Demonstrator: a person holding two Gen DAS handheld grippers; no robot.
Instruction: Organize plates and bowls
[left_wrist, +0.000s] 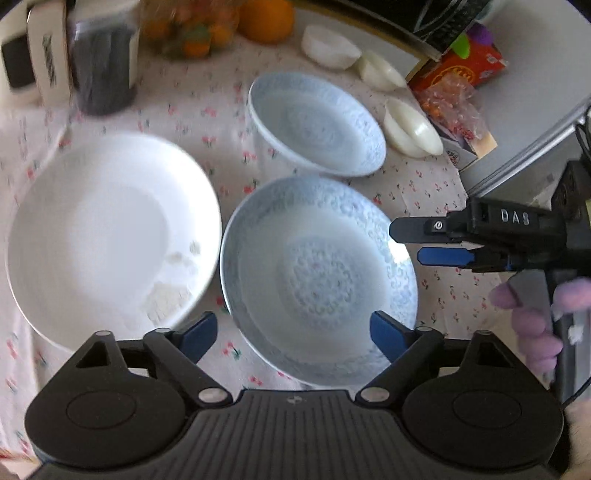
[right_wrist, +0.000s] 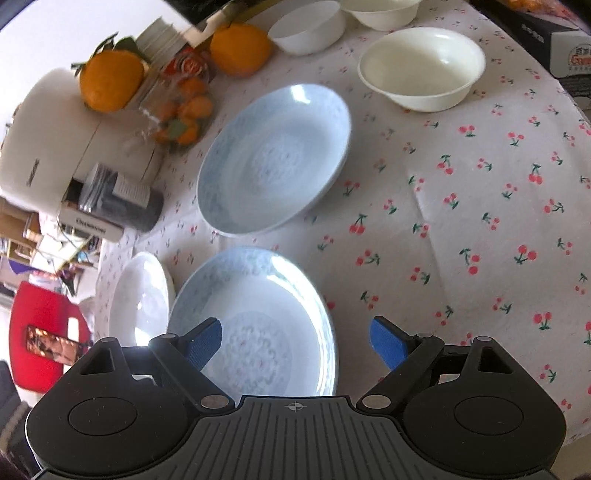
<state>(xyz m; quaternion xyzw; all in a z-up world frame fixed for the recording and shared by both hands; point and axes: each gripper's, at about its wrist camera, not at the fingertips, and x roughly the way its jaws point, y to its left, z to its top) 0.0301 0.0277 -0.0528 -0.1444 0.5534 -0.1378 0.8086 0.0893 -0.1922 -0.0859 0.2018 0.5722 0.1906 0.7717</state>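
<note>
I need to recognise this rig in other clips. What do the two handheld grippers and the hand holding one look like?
Both the left gripper and the right gripper are matte black, with ribbed bodies, round pivot discs, silver pins and blue finger pads. The right one carries raised letters "DAS". The hand wears a lilac glove.

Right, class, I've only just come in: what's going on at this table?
A person holds a gripper in each hand over a cherry-print tablecloth set with dishes. The left gripper hangs open above the nearer blue patterned plate, beside a white plate. The right gripper is also open, at that blue plate's edge. Nothing is gripped yet. A second blue plate and cream bowls wait further back.
</note>
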